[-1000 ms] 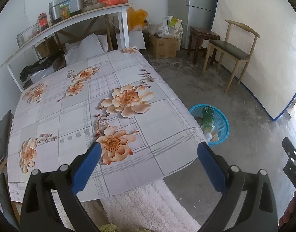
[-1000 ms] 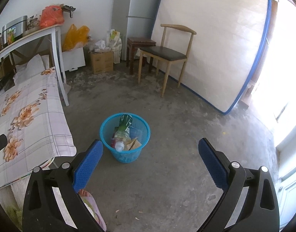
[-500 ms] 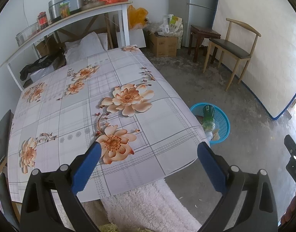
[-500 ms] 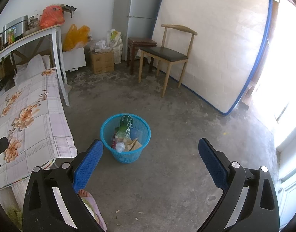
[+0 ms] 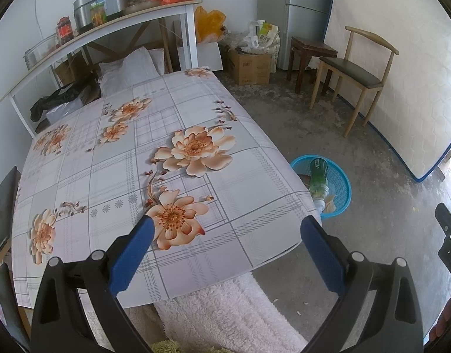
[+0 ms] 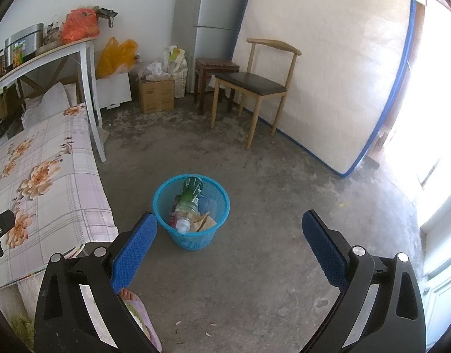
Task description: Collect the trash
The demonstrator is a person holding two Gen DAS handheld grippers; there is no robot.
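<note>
A blue mesh trash basket (image 6: 166,203) stands on the concrete floor by the table's corner. It holds a green plastic bottle (image 6: 191,189), a clear bottle and crumpled wrappers. In the left wrist view the basket (image 5: 341,182) shows partly behind the table edge. My right gripper (image 6: 228,244) is open and empty, held above the floor just in front of the basket. My left gripper (image 5: 225,250) is open and empty over the near end of the table with the flowered cloth (image 5: 107,176).
A wooden chair (image 6: 254,85) and a dark stool (image 6: 215,69) stand at the back by a mattress (image 6: 328,67) leaning on the wall. A cardboard box (image 6: 156,94) and bags lie near the fridge. A white shelf table (image 5: 107,29) carries pots. A fluffy rug (image 5: 231,317) lies under the table's near edge.
Both grippers have barely moved and stay open. The views have drifted only slightly.
</note>
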